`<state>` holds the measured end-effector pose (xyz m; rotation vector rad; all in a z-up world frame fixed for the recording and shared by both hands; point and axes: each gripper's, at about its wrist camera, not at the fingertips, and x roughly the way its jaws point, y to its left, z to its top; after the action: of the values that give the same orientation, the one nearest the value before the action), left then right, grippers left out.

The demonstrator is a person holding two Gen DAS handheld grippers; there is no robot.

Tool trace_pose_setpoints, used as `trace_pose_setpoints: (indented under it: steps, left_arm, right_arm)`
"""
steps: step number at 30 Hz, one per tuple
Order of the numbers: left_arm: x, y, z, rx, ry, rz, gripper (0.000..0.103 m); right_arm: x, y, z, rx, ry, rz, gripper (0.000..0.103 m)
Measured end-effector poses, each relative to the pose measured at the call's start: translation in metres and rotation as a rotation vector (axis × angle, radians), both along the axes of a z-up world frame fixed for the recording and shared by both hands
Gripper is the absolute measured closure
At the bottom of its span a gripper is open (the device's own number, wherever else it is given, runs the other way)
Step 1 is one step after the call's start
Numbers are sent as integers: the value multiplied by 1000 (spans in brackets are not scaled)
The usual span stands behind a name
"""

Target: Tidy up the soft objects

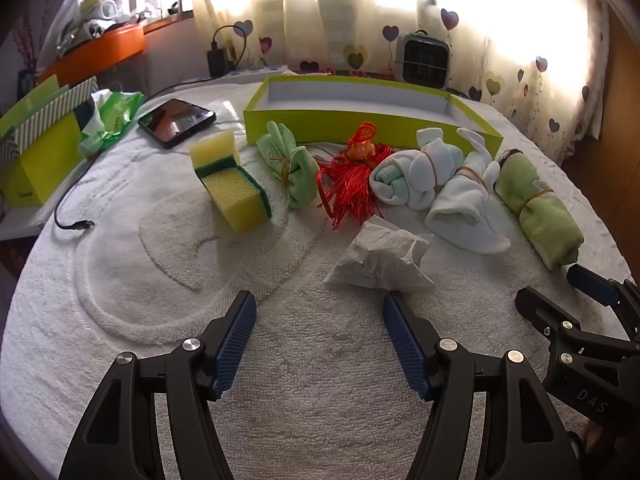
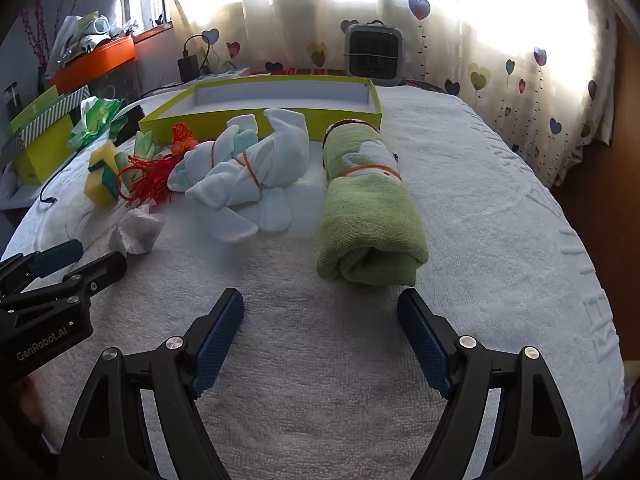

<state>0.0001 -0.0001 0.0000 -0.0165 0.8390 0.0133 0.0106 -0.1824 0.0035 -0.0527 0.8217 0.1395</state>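
On a white towel lie a yellow-green sponge (image 1: pixel 234 192), a small green cloth bundle (image 1: pixel 294 170), a red tassel (image 1: pixel 354 178), white sock bundles (image 1: pixel 424 178), a crumpled tissue (image 1: pixel 380 258) and a rolled green towel (image 2: pixel 368 208) tied with a rubber band. A shallow yellow-green box (image 1: pixel 360 120) stands empty behind them. My left gripper (image 1: pixel 320 300) is open, just short of the tissue. My right gripper (image 2: pixel 320 300) is open, just short of the rolled green towel's near end. Each gripper shows in the other's view, the right (image 1: pixel 560 292) and the left (image 2: pixel 92 254).
A phone (image 1: pixel 176 120), a cable (image 1: pixel 72 216), a green bag (image 1: pixel 112 116) and a green box (image 1: pixel 36 148) lie at the left. A small heater (image 1: pixel 424 60) and a charger (image 1: pixel 218 60) stand at the back before the curtain. The towel's edge drops off at the right.
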Motion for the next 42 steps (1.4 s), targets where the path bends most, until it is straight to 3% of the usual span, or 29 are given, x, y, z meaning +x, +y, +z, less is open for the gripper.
trace_pose_setpoints:
  steps: [42]
  left_arm:
    - [0,1,2,1,-2,-4,37]
  right_arm:
    - [0,0,0,1,-2,0,23]
